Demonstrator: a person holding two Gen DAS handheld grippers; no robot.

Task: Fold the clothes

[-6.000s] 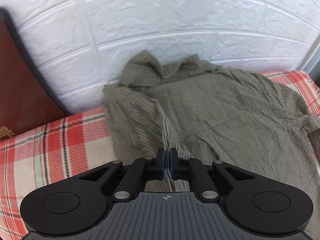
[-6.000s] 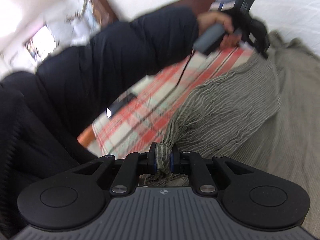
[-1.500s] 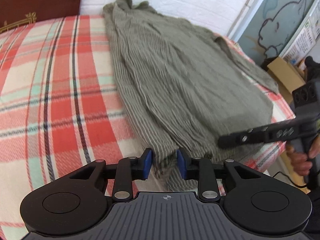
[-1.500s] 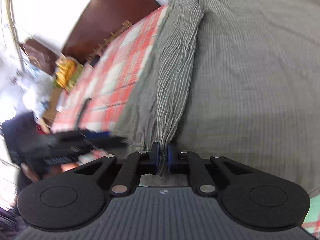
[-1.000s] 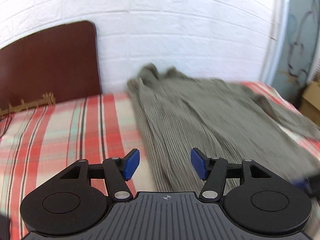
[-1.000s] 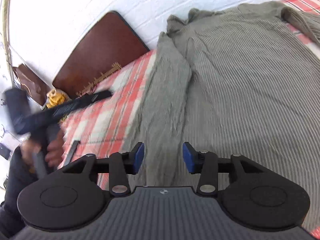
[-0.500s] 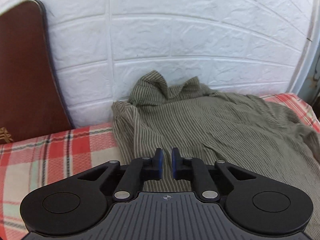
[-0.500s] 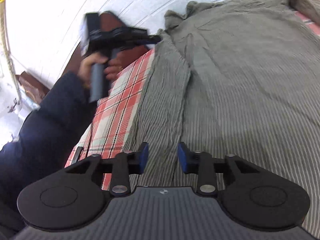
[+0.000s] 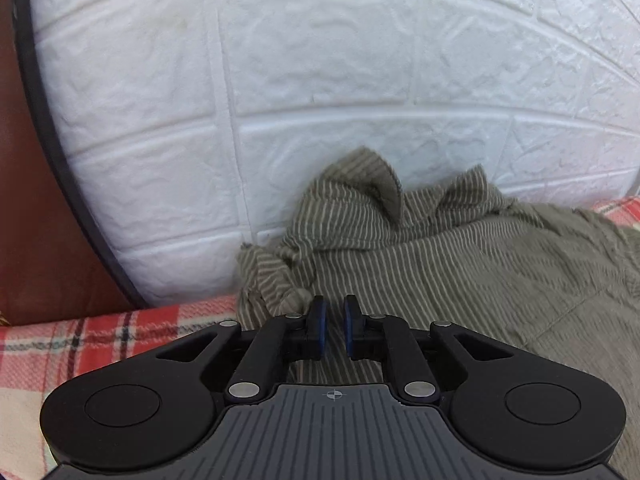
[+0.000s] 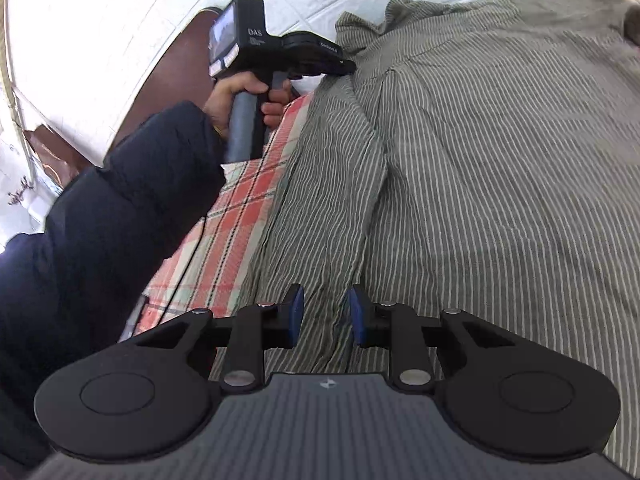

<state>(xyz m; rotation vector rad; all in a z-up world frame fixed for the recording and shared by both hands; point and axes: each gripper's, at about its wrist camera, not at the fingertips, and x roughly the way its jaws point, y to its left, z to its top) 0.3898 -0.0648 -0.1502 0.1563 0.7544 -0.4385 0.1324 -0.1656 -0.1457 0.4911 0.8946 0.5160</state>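
An olive shirt with pale stripes [image 9: 440,264] lies spread on the bed, its collar against the wall. My left gripper [image 9: 334,332] hovers low over the shirt's shoulder, just below the collar. Its jaws are opening, with a narrow gap and no cloth pinched between the pads. In the right wrist view the left gripper [image 10: 346,66] shows in a hand by that same shoulder. My right gripper [image 10: 324,316] stands open over the shirt [image 10: 480,160], straddling the ridge of its folded-in left side farther down; the pads do not press the cloth.
A red plaid blanket [image 9: 120,332] covers the bed left of the shirt. The white brick wall [image 9: 320,80] rises right behind the collar, with a brown headboard [image 9: 32,240] at the left. A dark sleeve [image 10: 100,240] and a thin cable [image 10: 188,264] cross the blanket [image 10: 248,200].
The left gripper swung in to the shirt's collar end by the wall; its jaws went from wide to nearly shut, then parted slightly. The right gripper's jaws narrowed and it crept forward along the fold.
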